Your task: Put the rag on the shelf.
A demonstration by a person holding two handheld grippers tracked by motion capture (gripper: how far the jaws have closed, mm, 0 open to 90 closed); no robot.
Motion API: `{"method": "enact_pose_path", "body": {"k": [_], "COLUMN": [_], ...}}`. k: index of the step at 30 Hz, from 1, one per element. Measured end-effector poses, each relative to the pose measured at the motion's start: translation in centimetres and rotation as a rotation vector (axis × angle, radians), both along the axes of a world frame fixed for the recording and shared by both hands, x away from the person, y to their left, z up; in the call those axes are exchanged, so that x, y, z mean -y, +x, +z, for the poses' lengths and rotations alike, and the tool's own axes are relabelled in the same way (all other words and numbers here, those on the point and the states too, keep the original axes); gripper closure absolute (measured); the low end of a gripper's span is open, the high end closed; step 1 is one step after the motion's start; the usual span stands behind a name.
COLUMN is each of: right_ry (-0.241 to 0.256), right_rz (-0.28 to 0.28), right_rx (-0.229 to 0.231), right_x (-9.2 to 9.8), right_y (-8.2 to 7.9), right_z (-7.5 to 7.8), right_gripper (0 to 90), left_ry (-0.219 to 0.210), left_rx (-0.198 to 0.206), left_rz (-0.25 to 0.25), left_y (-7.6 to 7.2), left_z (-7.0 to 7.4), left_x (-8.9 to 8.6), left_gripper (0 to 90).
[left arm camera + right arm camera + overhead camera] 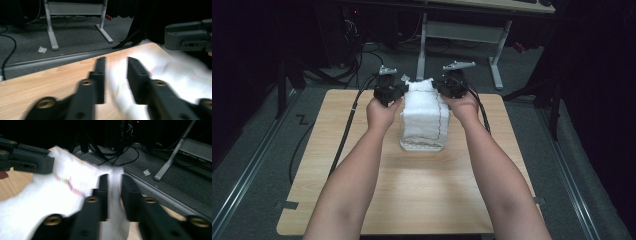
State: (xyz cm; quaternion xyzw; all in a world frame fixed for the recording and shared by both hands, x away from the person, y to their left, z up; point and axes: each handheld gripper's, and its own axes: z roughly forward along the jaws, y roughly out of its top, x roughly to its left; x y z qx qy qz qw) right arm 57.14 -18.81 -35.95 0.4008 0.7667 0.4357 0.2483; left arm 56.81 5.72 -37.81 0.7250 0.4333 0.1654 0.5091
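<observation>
A white towel (pixel 424 112) hangs lifted over the far middle of the wooden worktop (pixel 362 165). The left gripper (pixel 398 91) and right gripper (pixel 441 86) each pinch a top corner, jaws narrowed on cloth. Bare wood lies open toward the near edge and both sides.

Light wood table (pixel 422 200), grey carpet floor (pixel 257 145) w/ cables, white desk legs (pixel 497 65) behind (dark bg)
</observation>
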Motion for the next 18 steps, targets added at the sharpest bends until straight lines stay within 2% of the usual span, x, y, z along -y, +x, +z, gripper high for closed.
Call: {"method": "enact_pose_path", "body": {"k": [3,7,11,16,18], "right_ry": [0.000,-0.014,-0.019,-0.030,-0.004], "right_rz": [-0.006,-0.013,-0.023,-0.039,-0.045], "right_rx": [-0.002,0.003,0.004,0.010,0.016], "right_x": [0.2,0.3,0.9,2.0,3.0], "right_y": [-0.1,-0.3,-0.9,-2.4,-3.7], "right_z": [-0.1,0.0,0.1,0.2,0.4], "right_gripper": [70.4,70.0,68.5,65.6,63.6], "left_ry": [-0.017,-0.025,-0.020,-0.025,-0.032], "left_rx": [0.013,0.029,0.053,0.066,0.067], "left_rz": [0.009,0.014,0.018,0.020,0.019], "left_y": [-0.2,-0.6,-1.7,-3.3,-4.1], "left_z": [0.1,0.4,0.7,0.5,0.2], "left_x": [-0.7,-1.1,-1.8,-3.0,-3.6], "left_gripper": [61.5,59.8,58.9,59.4,59.1]}}
